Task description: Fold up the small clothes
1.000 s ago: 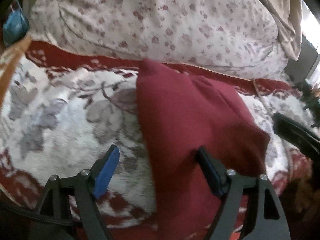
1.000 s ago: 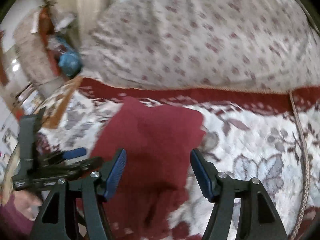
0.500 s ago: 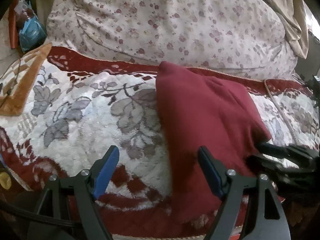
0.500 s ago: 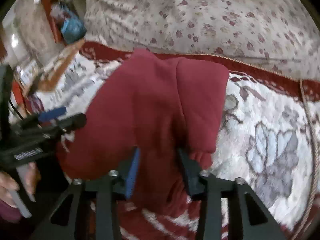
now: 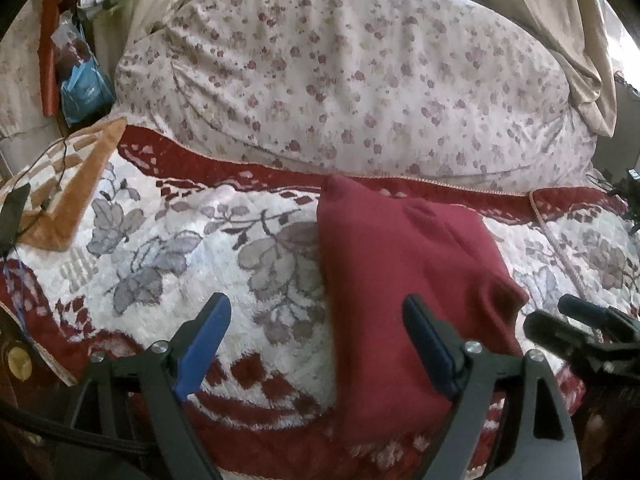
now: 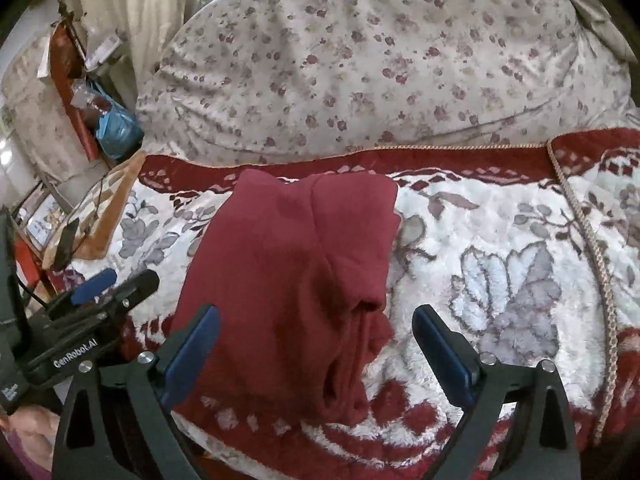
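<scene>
Two handheld black grippers: left gripper [image 5: 316, 340] and right gripper [image 6: 316, 344], each with blue pads [image 5: 200, 344] on angular, cut-out fingers, silver screws [image 6: 145, 357] at the joints; white "GenRobot.AI" lettering [image 6: 76, 357] on the left unit's body.

Both tongs [image 5: 316, 344] [image 6: 316, 346] opening, empty

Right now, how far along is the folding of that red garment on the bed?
Mostly done, it seems: the red garment lies on the blanket folded into a narrow bundle. Nothing is in hand: the right gripper has jaws opening astride its near end, pads clear of the cloth, and the left gripper's jaws are opening too. Left: perhaps one more fold across its length.
</scene>
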